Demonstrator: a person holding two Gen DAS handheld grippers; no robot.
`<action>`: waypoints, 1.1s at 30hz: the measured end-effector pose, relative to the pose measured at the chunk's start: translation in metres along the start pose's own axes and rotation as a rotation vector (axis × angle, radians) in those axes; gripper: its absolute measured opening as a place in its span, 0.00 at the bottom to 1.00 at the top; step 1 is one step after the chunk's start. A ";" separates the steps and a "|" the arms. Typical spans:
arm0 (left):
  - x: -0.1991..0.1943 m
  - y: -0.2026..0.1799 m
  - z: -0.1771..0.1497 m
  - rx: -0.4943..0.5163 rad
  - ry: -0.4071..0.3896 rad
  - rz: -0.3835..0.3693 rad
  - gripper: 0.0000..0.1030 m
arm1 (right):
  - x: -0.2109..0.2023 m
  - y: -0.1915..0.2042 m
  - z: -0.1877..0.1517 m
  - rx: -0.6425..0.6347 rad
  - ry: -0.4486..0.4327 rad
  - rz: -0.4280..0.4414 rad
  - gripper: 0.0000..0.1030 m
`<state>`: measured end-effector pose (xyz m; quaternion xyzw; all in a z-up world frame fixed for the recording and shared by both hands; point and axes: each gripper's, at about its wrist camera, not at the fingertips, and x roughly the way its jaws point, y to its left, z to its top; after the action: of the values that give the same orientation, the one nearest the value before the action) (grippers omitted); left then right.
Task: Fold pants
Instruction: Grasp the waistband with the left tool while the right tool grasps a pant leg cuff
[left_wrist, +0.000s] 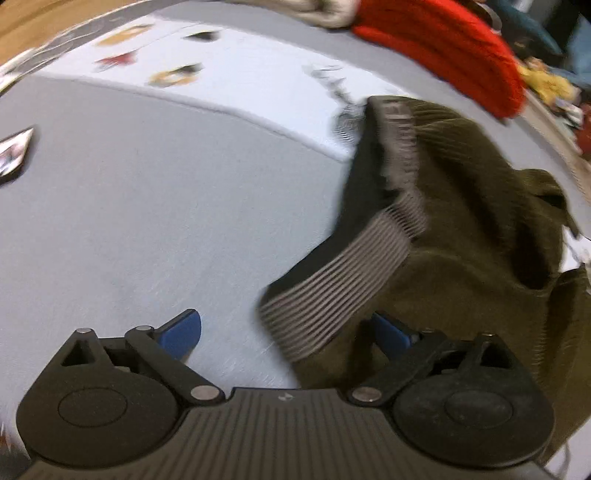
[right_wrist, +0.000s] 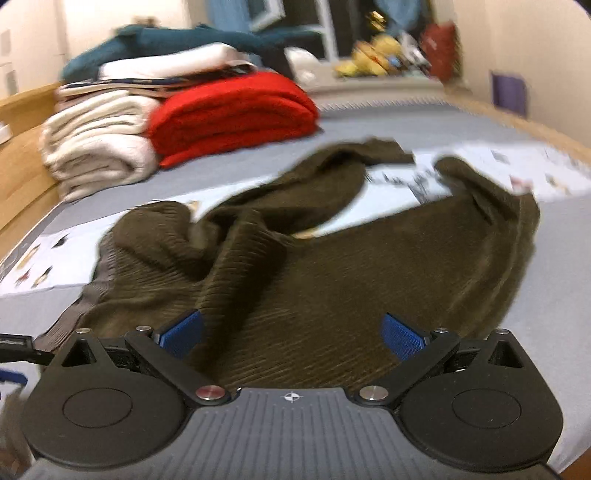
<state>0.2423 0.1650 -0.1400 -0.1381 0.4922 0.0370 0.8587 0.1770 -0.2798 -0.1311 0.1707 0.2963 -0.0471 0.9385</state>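
Olive-brown ribbed pants with grey striped elastic waistband (right_wrist: 295, 266) lying crumpled on grey bedsheet (left_wrist: 129, 221), legs spread apart. Left gripper (left_wrist: 286, 334) spread wide over waistband corner, nothing gripped. Right gripper (right_wrist: 291, 334) spread wide above pants fabric, nothing gripped. Folded red knit blanket (right_wrist: 236, 110) beside cream folded towel (right_wrist: 96, 147), well beyond.

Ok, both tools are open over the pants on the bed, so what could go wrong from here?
1. The pants lie crumpled, with one leg twisted over the other; a pinch here could catch several layers and fold in the wrinkles.
2. The left tool sits at the waistband edge, half over bare bedsheet, so it might grab sheet too.
3. The right tool hangs over mid-fabric, not a corner; lifting there would likely bunch the cloth.
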 end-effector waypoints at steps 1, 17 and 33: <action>0.005 -0.007 0.006 0.021 0.024 -0.031 0.82 | 0.005 -0.004 0.003 0.056 0.012 0.026 0.99; -0.045 0.069 -0.004 0.003 -0.050 0.289 0.22 | 0.013 -0.022 0.011 0.234 0.026 0.026 0.99; -0.044 0.063 -0.008 -0.008 -0.080 0.324 0.29 | 0.066 -0.130 0.119 0.068 -0.092 -0.311 0.99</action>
<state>0.2005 0.2267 -0.1192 -0.0586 0.4733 0.1825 0.8598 0.2701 -0.4426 -0.1160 0.1523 0.2742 -0.2097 0.9261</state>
